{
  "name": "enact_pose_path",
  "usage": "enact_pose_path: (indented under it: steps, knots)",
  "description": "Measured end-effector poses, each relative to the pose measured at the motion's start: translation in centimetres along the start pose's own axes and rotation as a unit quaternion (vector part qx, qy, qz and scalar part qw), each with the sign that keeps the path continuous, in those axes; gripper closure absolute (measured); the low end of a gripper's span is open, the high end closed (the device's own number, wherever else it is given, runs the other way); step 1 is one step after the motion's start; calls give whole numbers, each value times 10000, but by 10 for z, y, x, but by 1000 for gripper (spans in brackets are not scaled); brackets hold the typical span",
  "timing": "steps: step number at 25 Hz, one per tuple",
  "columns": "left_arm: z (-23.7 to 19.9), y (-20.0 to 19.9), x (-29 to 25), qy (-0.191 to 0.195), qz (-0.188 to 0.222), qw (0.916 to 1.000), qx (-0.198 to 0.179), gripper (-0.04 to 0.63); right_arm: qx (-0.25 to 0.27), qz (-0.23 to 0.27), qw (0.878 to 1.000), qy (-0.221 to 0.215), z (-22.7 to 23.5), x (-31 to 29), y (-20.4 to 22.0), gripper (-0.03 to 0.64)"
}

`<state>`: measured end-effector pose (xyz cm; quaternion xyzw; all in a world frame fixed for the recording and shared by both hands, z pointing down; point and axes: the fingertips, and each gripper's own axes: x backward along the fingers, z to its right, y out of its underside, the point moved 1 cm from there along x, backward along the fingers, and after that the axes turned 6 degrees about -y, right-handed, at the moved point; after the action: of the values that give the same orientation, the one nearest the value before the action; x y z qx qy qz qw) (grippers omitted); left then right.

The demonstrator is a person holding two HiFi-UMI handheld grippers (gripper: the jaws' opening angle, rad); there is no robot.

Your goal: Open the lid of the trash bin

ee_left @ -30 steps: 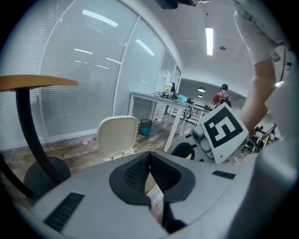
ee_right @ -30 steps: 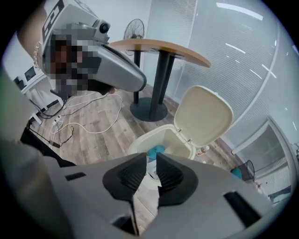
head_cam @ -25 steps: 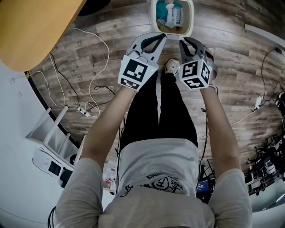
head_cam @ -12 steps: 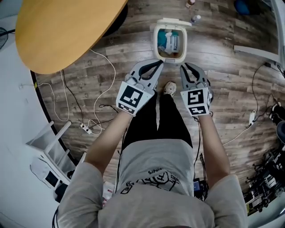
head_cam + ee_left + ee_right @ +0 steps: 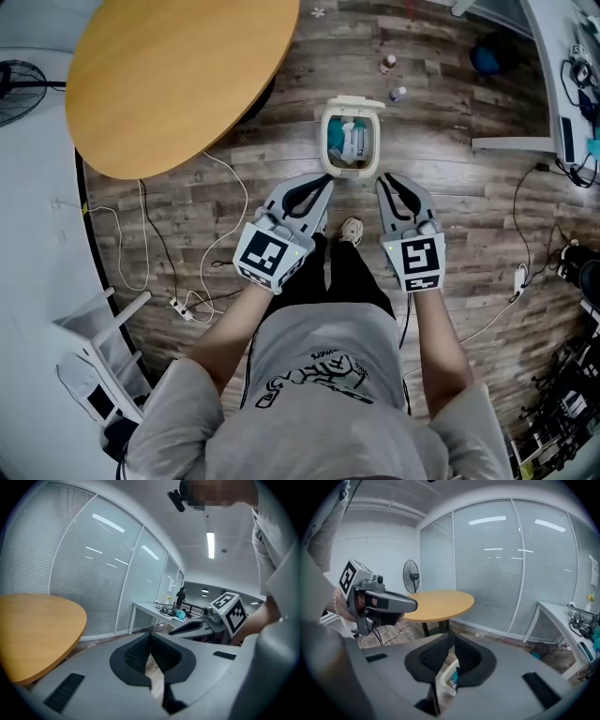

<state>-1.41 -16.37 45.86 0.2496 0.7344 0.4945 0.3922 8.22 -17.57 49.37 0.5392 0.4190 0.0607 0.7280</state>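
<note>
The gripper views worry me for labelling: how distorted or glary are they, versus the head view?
Left gripper view: strong fisheye curving, dark corners, bright ceiling light. Right gripper view: same curving, lamp reflections streak the glass wall. Head view: milder bending, even light, trash bin sharp.

Both grippers hung empty just short of the trash bin [image 5: 325,141].
Left gripper [image 5: 326,180] and right gripper [image 5: 382,180] pointed side by side at its near rim, jaws closed on nothing, both forearms stretched forward.
</note>
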Motion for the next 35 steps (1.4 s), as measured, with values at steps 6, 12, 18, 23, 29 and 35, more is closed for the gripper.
enact_pose_path:
  steps: [6,12,18,23,29,35]
  knots:
    - [21,-53,31,118,380,9991,-142,575,-110,477,9988,84,-11,45,-47,575]
    - [39,-96,63,183,655,9976,-142,575,-185,903,9956,151,-25,86,-88,577]
    - [60,-139,90,283,982,9943,-305,575,0,1270,9917,218,-32,123,-126,581]
    - [75,-171,107,292,1214,9915,-375,575,43,1520,9882,187,-40,152,-157,581]
    - [82,-205,125,327,1510,9868,-481,575,183,1816,9829,245,-49,177,-192,584]
    - [95,-228,132,424,1643,9841,-531,575,240,1963,9799,274,-54,199,-213,591]
